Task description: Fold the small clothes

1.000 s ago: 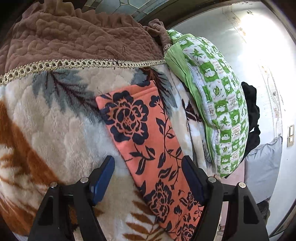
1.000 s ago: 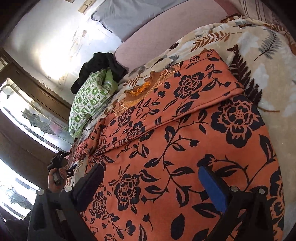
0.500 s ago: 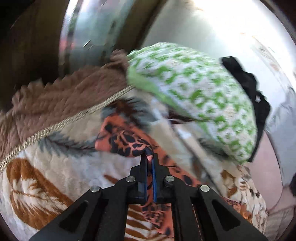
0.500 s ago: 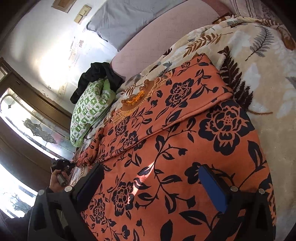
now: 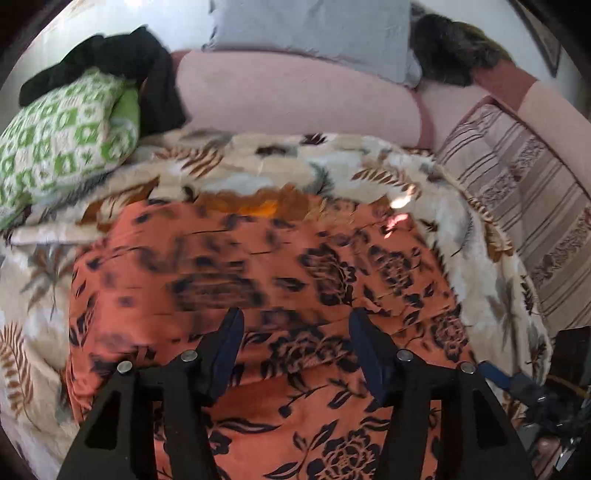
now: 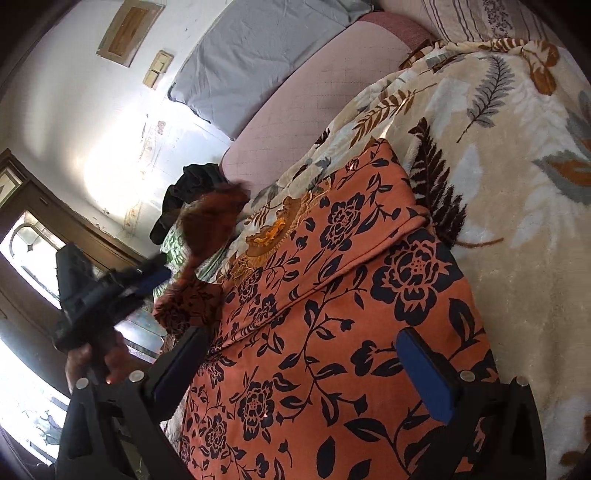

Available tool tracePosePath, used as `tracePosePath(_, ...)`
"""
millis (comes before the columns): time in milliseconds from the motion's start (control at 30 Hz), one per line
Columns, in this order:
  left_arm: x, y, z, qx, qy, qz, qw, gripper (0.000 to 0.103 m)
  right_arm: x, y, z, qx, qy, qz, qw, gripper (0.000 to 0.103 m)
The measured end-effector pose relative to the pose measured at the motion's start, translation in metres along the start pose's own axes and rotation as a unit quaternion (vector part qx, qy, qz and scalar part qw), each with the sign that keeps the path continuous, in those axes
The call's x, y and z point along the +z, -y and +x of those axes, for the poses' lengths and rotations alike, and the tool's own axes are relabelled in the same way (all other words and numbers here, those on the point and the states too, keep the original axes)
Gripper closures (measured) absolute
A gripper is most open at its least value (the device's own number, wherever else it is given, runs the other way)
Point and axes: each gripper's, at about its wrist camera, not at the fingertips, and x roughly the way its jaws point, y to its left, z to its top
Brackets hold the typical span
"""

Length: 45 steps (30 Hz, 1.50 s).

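Observation:
An orange garment with dark blue flowers (image 5: 280, 280) lies on a leaf-patterned blanket (image 5: 236, 173); it also shows in the right wrist view (image 6: 332, 295). My left gripper (image 5: 295, 332) is open just above the garment, holding nothing. In the right wrist view the left gripper (image 6: 147, 280) is in the air at left, and a blurred flap of the garment (image 6: 214, 225) hangs beside it. My right gripper (image 6: 303, 362) is open over the garment's near part, empty.
A green-and-white pillow (image 5: 62, 144) and black clothing (image 5: 122, 62) lie at the far left. A pink sofa back (image 5: 295, 99) with a grey cushion (image 5: 314, 33) runs behind. A striped cushion (image 5: 524, 177) lies right.
My left gripper shut on the garment's sleeve end, carried it over toward the middle and has opened again. Its view has swung from the pillow side to the sofa back. The right gripper stayed open.

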Motion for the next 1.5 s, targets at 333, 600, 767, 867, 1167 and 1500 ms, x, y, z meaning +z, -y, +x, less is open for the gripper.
tracePosePath(333, -0.047, -0.157, -0.027, 0.159, 0.044, -0.113, 0.9798, 0.034, 0.038, -0.025, 0.012, 0.032, -0.012, -0.007, 0.999, 0.000)
tracePosePath(600, -0.072, -0.191, -0.025, 0.171, 0.065, -0.120, 0.9758, 0.034, 0.093, -0.023, 0.150, -0.053, -0.141, 0.005, 0.989, 0.004)
tracePosePath(767, -0.072, -0.195, -0.015, 0.159, 0.061, -0.120, 0.9781, 0.034, 0.076, -0.027, 0.183, -0.137, -0.191, -0.055, 0.970, 0.074)
tracePosePath(867, -0.077, -0.199, -0.004, 0.146, 0.049, -0.121, 0.9807, 0.032, 0.076, -0.045, 0.183, -0.155, -0.201, -0.107, 0.961, 0.092)
tracePosePath(1167, -0.080, -0.198, 0.000, 0.148, 0.046, -0.122, 0.9803, 0.028, 0.085, -0.069, 0.134, -0.258, -0.132, -0.211, 0.933, 0.087)
tracePosePath(1500, -0.082, -0.197, 0.001, 0.151, 0.044, -0.119, 0.9803, 0.025, 0.104, -0.022, 0.107, -0.172, -0.119, -0.083, 0.974, 0.013)
